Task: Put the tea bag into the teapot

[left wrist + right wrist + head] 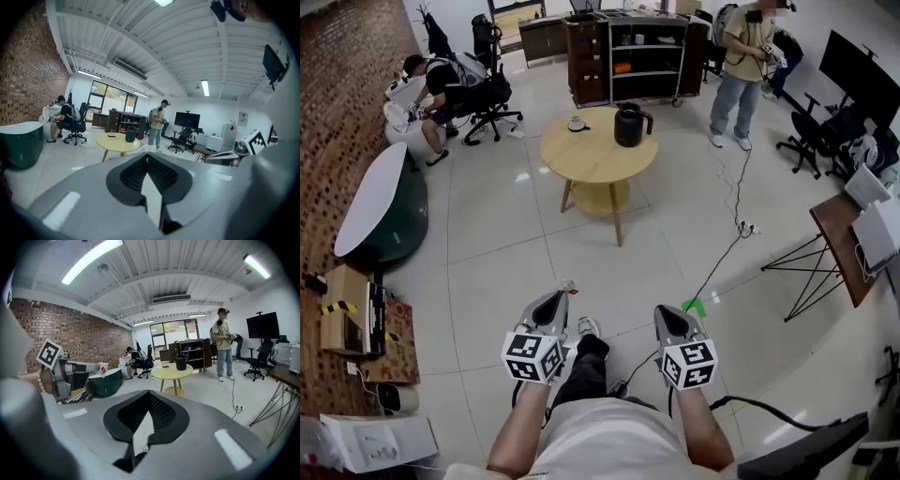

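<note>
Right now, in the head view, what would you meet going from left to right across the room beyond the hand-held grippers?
Green oval table with a white top → round wooden table → standing person → wooden desk at the right edge.

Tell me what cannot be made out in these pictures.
- Tea bag: not found in any view; the pale scrap at the tip of the left gripper is too small to name.
- Teapot: inside hidden by its own dark wall, head view.
- Small dish on the table: too far away, head view, to show contents.
</note>
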`<state>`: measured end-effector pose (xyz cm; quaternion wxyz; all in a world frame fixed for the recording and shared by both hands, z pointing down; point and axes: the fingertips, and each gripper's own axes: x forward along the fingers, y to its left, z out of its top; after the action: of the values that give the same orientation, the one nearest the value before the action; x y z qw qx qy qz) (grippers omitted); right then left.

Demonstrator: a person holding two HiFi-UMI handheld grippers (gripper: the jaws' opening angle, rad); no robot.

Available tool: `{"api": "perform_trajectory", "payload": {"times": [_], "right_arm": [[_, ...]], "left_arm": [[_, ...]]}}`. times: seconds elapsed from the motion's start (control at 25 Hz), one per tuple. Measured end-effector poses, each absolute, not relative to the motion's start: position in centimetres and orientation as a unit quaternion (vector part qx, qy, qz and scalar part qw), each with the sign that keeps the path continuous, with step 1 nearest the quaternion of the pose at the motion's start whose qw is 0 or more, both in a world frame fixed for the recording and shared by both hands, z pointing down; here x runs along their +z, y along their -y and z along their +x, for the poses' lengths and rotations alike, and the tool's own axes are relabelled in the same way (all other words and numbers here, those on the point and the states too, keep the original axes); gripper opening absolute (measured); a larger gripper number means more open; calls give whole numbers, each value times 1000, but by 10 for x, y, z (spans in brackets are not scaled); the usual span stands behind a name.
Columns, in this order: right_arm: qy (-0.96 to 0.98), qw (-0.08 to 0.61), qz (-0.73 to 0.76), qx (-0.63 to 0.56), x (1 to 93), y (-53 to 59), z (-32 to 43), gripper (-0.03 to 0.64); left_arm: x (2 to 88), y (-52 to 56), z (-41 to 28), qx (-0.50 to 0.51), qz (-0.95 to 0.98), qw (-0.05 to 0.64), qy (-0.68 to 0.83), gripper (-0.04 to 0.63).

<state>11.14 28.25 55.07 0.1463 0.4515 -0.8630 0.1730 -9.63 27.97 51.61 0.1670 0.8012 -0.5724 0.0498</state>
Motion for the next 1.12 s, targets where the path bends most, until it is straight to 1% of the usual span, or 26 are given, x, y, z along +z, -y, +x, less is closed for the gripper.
{"api": "perform_trajectory", "payload": {"times": [0.24,0.56,0.92,1.12], "right_arm": [[855,138,468,176,553,-248,125,0],[851,138,471,185,555,-171,129,0],[846,160,473,186,549,-60,98,0],[842,165,483,176,543,-8,83,1]], "left_arm": [[521,-231,-87,54,810,168,559,12],[516,-133,-78,45,818,165,549,12],[512,-24,-104,41,823,176,539,12],[512,20,-123,41,826,178,533,12]]}}
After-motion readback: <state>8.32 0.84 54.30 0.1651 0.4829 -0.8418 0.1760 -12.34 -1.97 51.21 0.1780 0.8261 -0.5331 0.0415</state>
